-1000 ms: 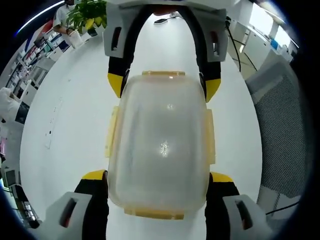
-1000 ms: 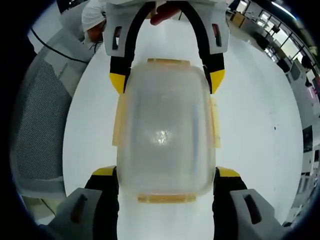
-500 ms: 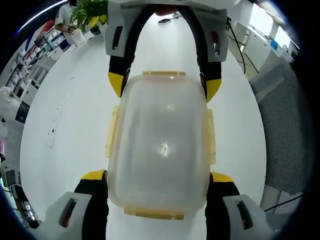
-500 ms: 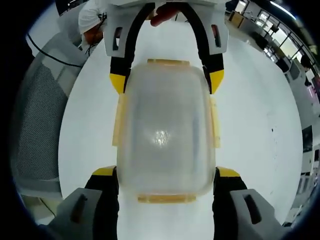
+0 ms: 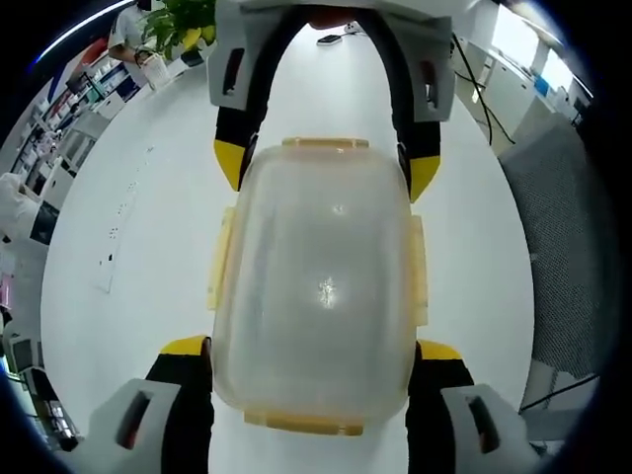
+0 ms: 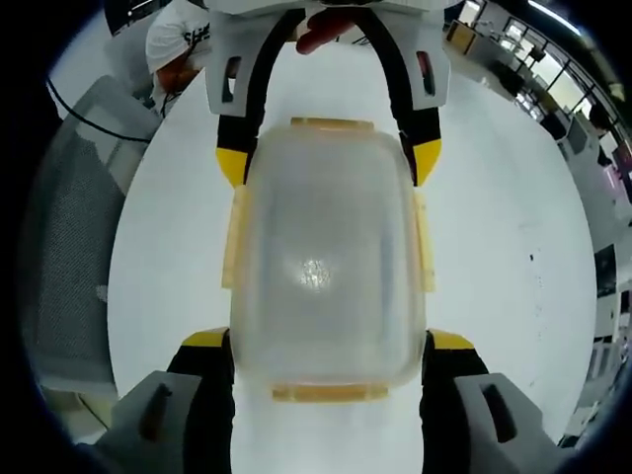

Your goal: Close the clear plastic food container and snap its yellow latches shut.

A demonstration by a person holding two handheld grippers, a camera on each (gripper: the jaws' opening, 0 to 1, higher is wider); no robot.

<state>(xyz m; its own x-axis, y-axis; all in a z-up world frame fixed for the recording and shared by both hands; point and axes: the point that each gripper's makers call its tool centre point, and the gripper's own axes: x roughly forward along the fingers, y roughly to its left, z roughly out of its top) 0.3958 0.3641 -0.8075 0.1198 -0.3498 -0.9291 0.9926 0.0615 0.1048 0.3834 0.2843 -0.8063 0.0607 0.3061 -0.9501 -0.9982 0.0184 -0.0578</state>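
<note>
Item: clear plastic food container (image 5: 316, 296), lid (image 6: 326, 267) seated on top, resting on a round white table (image 5: 128, 257). All places below are taken from the container. Long axis: runs straight from one gripper to the other, so a short end faces each. Left gripper (image 5: 314, 360): at one short end, jaws spread wide, one yellow-tipped jaw on either side of the corners there; whether the tips touch the walls cannot be told. Right gripper (image 6: 328, 351): at the opposite short end, likewise spread and straddling; it shows again at the far end in the left gripper view. Neither is nearer; both are hard up against their own ends. Yellow latches (image 5: 306, 423): four flaps, one on each short end and one on each long side; end flaps lie just beside the jaws, side flaps (image 6: 233, 239) sit between the two grippers and apart from both. All four appear to stand a little out from the walls, judged not yet snapped, though this is uncertain. Surroundings: grey mesh chair (image 6: 69, 247) beyond the table edge on one long side; potted plant (image 5: 178, 25) and shelving well off past the far end; a person's fingers (image 6: 318, 28) behind the opposite gripper. Obstructions: nothing lies between jaws and latches.
</note>
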